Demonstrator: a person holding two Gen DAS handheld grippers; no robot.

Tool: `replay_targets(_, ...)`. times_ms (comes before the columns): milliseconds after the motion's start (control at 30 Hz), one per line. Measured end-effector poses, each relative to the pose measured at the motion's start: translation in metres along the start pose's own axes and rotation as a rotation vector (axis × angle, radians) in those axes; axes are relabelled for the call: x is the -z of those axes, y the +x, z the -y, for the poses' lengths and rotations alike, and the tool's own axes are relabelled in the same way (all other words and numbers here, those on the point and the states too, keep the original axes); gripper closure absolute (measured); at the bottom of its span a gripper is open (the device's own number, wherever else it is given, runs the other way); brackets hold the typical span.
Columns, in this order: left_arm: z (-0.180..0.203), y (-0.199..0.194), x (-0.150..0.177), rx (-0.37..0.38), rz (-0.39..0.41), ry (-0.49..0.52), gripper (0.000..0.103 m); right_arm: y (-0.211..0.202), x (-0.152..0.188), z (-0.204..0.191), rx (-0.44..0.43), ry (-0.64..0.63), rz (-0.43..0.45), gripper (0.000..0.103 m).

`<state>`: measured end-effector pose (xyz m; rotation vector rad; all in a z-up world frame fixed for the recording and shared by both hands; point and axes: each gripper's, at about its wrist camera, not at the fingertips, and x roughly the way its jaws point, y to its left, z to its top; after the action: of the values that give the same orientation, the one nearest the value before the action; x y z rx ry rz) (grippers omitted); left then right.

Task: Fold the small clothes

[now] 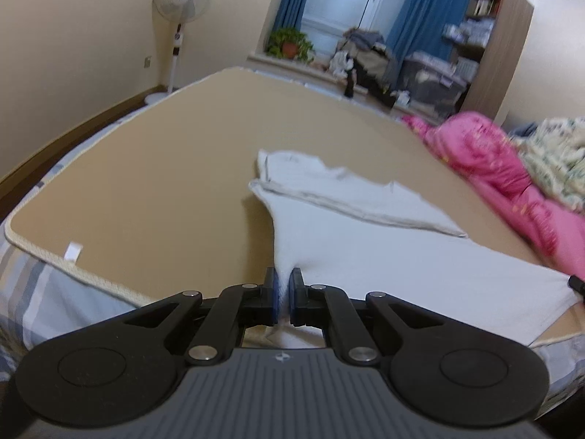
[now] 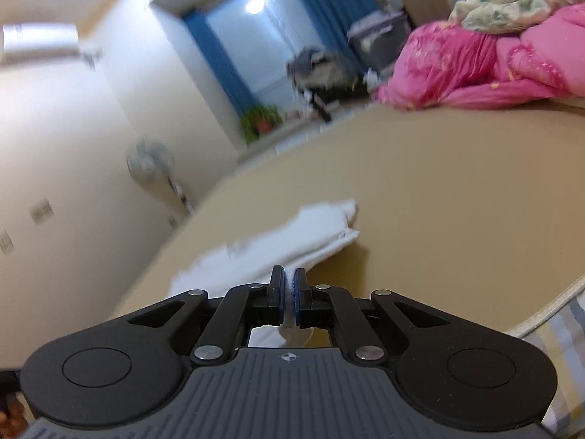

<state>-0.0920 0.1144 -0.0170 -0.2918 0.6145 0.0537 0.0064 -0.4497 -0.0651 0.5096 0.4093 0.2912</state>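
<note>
Garment: a white garment (image 1: 384,256) lies on the tan mat (image 1: 146,168) that covers the bed, its far part already doubled over, its near edge raised off the mat.
Left gripper (image 1: 283,285): fingers pressed together, pinching one near corner of the white cloth, which shows as a thin strip between the blue pads.
Right gripper (image 2: 289,285): fingers likewise pressed together on a tuft of the same garment (image 2: 292,241).
Reason for the hold: a corner in each gripper keeps the near edge taut and level, so that, by judgement, it can be carried over the far part as one straight fold.
Left wrist view only: the stretched span of cloth running right to a dark tip (image 1: 577,285) at the frame edge, probably the other gripper, and the folded hem lines.
Right wrist view only: the pink quilt (image 2: 475,66) far right, the bare mat (image 2: 438,183) beyond the garment; the view is blurred.
</note>
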Motion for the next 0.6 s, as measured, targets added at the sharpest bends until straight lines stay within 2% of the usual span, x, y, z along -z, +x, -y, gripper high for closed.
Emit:
replay_targets(100, 0.001, -0.027, -0.013, 0.033, 0.034, 0.018, 0.098, -0.025, -0.005, -0.002, -0.023, 0.030, 0.071, 0.099)
replay_targets(300, -0.002, -0.094, -0.034, 0.125, 0.036, 0.017, 0.098, -0.089, -0.003, -0.013, -0.087, 0.092, 0.179, 0.099)
replay_targets(367, -0.002, -0.108, -0.037, 0.133, 0.044, 0.032, 0.098, -0.109, 0.002, -0.014, -0.105, 0.108, 0.224, 0.099)
replay_targets(467, -0.001, -0.091, -0.047, 0.120, -0.011, 0.029, 0.098, -0.104, 0.003, -0.006, -0.068, 0.122, 0.223, 0.099)
replay_targets(600, 0.005, -0.017, -0.076, 0.071, -0.061, 0.071, 0.097, -0.043, -0.021, 0.003, 0.013, 0.073, 0.126, 0.099)
